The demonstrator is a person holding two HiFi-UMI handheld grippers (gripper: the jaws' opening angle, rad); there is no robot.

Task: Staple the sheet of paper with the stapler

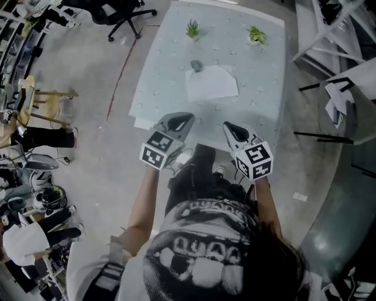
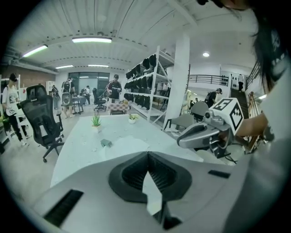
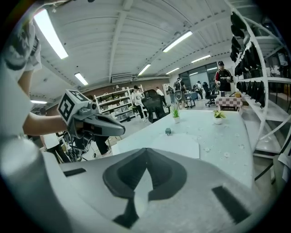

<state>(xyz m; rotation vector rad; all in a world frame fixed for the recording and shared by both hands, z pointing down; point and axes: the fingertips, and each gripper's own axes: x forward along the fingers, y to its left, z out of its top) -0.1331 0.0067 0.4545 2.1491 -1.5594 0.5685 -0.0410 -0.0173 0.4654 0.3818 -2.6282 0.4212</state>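
A white sheet of paper [image 1: 211, 83] lies flat on the pale table [image 1: 164, 70], with a small grey stapler [image 1: 196, 65] at its far left corner. Both grippers hover at the table's near edge, short of the paper. My left gripper [image 1: 178, 122] is shut with nothing in it, and so is my right gripper [image 1: 231, 130]. In the left gripper view the shut jaws [image 2: 148, 154] point toward the stapler [image 2: 106, 143] and paper [image 2: 129, 148]. Beyond the shut tip [image 3: 146, 150] in the right gripper view lie the paper [image 3: 178, 144] and stapler [image 3: 168, 131].
Two small potted plants [image 1: 192, 29] [image 1: 256, 35] stand at the table's far end. Office chairs [image 1: 126, 14], a wooden stool [image 1: 44, 103] and shelving [image 2: 152, 86] surround the table. People stand in the background. A grey chair [image 1: 343, 194] sits to my right.
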